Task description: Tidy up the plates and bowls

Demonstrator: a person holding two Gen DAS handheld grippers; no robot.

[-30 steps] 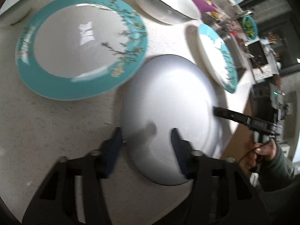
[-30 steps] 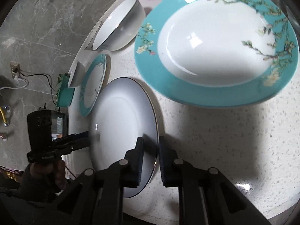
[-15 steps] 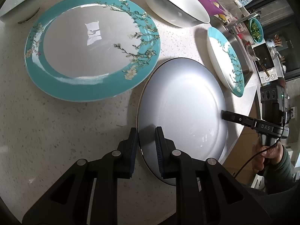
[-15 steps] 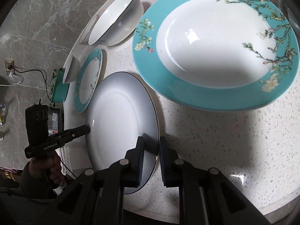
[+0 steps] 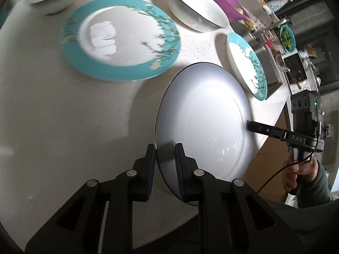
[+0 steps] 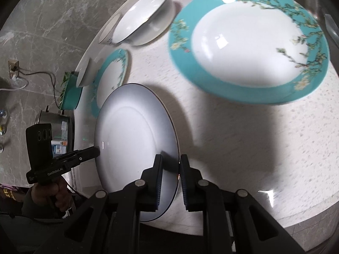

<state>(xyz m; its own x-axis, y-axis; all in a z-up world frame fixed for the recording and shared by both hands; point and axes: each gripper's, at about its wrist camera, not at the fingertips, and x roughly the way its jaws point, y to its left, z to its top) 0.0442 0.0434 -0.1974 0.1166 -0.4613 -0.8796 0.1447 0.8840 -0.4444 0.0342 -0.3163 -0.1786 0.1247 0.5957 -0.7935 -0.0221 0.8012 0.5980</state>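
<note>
My left gripper point(image 5: 165, 170), open around the white plate point(image 5: 203, 127) a second ago, now has its jaws pinched on the plate's near left rim. With my right gripper point(image 6: 170, 177) gripping the opposite rim, the plate now sits tilted and lifted off the counter point(image 5: 53, 116), casting a wider shadow. The large teal plate point(image 5: 120, 39) now looks farther off and blurred.

purple tray point(image 5: 222, 2) | spray bottle point(image 5: 277, 3) | sink point(image 5: 262, 63) | wall socket point(image 6: 13, 68)
</note>
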